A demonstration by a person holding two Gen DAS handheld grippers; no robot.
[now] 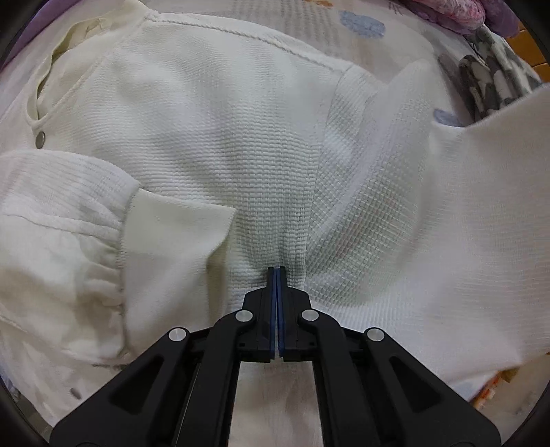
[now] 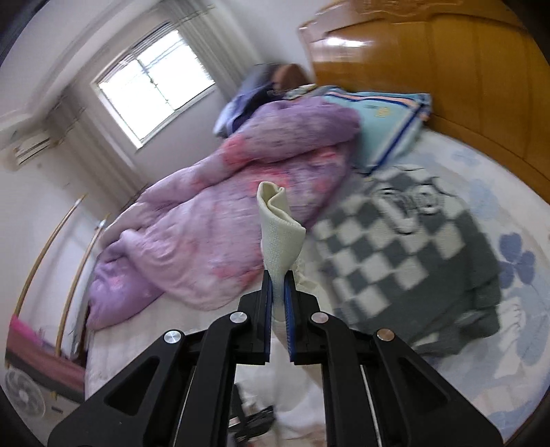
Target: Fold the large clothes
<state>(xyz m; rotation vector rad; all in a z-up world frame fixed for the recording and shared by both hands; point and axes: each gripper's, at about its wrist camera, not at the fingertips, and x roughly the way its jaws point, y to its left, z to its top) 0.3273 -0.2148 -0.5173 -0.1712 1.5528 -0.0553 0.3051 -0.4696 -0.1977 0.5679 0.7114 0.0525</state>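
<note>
The left gripper (image 1: 277,270) is clamped on the middle of the white garment (image 1: 220,137), which is spread on the bed sheet (image 1: 275,13). The right gripper (image 2: 279,275) is clamped on a garment cuff (image 2: 278,220), raised above the sheet, before the purple quilt (image 2: 213,220).

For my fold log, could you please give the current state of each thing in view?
White top: spread flat on the bed, one sleeve lifted.
Left gripper: shut, pressing on the top.
Right gripper: shut on the cuff, raised.
Purple quilt: bunched up.
Checked garment: rumpled, unfolded.
</note>
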